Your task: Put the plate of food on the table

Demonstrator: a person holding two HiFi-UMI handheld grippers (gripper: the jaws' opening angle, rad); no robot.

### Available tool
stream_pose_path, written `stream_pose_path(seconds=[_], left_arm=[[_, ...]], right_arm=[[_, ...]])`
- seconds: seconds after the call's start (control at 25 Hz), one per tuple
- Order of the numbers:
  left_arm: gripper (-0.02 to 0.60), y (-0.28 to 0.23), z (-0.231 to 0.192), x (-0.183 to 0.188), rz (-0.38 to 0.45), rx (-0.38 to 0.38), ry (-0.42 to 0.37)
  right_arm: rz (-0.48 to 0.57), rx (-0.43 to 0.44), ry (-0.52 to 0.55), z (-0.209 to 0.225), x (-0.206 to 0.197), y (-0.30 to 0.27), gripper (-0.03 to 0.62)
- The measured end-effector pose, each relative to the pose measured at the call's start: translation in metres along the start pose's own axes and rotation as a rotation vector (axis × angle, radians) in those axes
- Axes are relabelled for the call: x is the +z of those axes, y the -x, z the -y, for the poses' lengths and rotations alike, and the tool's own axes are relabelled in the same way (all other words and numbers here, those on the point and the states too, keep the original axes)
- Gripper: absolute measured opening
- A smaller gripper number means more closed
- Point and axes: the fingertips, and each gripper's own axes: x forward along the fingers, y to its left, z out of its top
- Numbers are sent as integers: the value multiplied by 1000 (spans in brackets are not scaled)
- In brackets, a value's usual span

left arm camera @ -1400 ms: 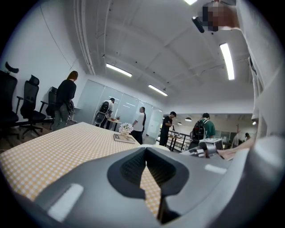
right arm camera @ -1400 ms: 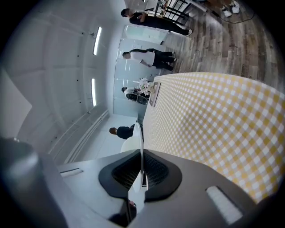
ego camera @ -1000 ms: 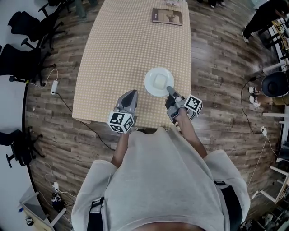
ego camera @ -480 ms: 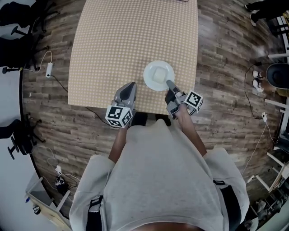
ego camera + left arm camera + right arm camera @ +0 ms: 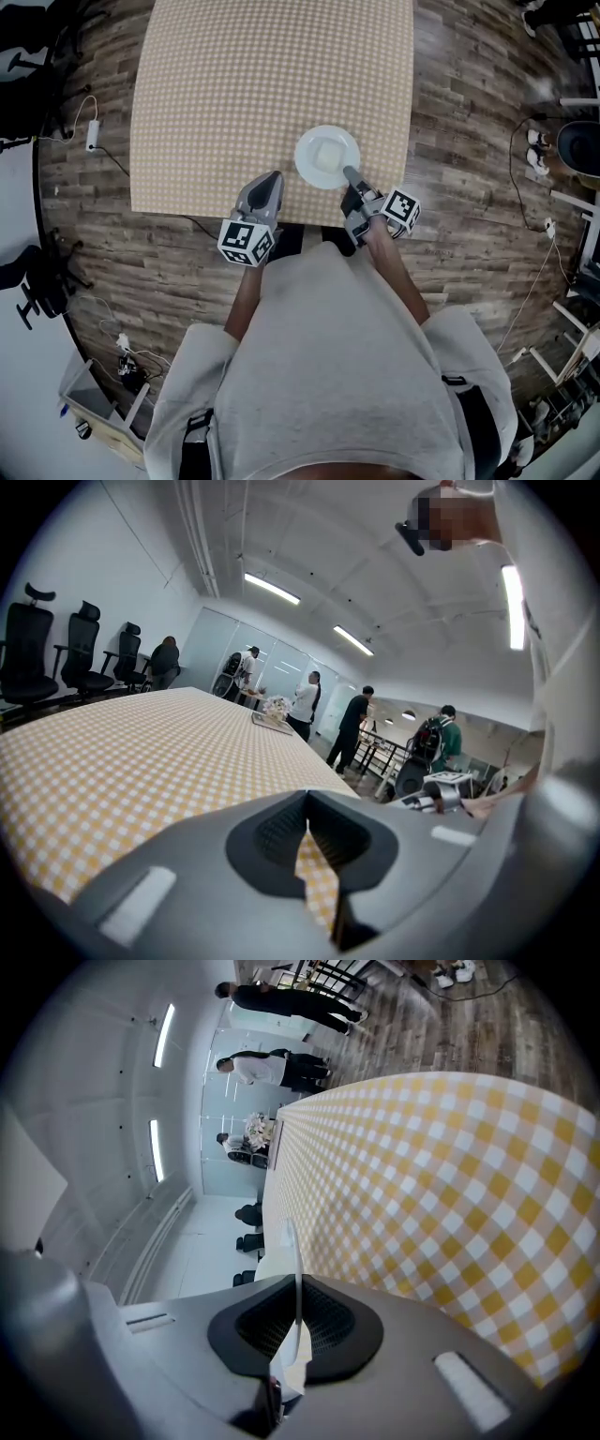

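In the head view, the round white plate (image 5: 327, 157) of pale square food lay mid-frame over the checked table (image 5: 234, 84), with the right gripper (image 5: 351, 175) pinching its rim to carry it level. In the left gripper view, the left gripper (image 5: 305, 808) had its jaws together, empty. The right gripper view showed the jaws clamped on the thin, smooth rim, seen edge-on.

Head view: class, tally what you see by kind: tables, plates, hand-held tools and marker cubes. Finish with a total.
table: 1
plate: 1
tools: 2, the left tool and the right tool
marker cubes: 2
total: 6
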Motion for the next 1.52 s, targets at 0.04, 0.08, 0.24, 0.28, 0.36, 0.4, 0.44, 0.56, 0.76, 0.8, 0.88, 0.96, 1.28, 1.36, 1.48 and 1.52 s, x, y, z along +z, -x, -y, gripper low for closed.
stream_pose_path(seconds=[0.04, 0.08, 0.24, 0.28, 0.36, 0.4, 0.44, 0.56, 0.76, 0.8, 0.88, 0.96, 1.28, 1.36, 1.48, 1.52], left_arm=[[9, 0, 0, -2, -3, 1, 3], [8, 0, -1, -3, -5, 2, 6], [9, 1, -1, -9, -13, 8, 14], [8, 0, -1, -10, -15, 9, 15], [8, -1, 0, -12, -18, 9, 17], [8, -3, 0, -12, -19, 9, 18], [8, -5, 0, -12, -21, 8, 20], [8, -12, -2, -7, -22, 4, 24], [8, -15, -11, 3, -14, 21, 28], [9, -15, -13, 4, -13, 26, 29], [9, -14, -19, 6, -13, 35, 31], [8, -12, -23, 6, -14, 41, 32], [8, -10, -27, 4, -21, 48, 38], [8, -10, -28, 4, -22, 51, 39], [8, -11, -29, 6, -24, 54, 41], [8, -10, -30, 6, -25, 55, 42]], right_arm=[[0, 13, -3, 0, 0, -1, 11], [0, 16, -4, 2, 0, -2, 11], [-4, -20, -8, 11, 0, -1, 11], [-6, -40, -6, 14, 1, 0, 9], [-9, -42, -5, 16, 3, -3, 11], [-9, -17, -8, 14, 5, -7, 11], [-8, 4, -10, 11, 9, -12, 11], [-9, -15, -11, 12, 21, -25, 11], [-13, -25, 10, 6, 40, -55, 11], [-14, -24, 16, 4, 44, -61, 12], [-14, -36, 28, 1, 50, -73, 11], [-13, -24, 42, -6, 55, -86, 12], [-8, 56, 84, -31, 72, -127, 12], [-9, 54, 83, -32, 75, -133, 12], [-8, 41, 82, -32, 80, -138, 12], [-9, 34, 82, -30, 80, -140, 12]])
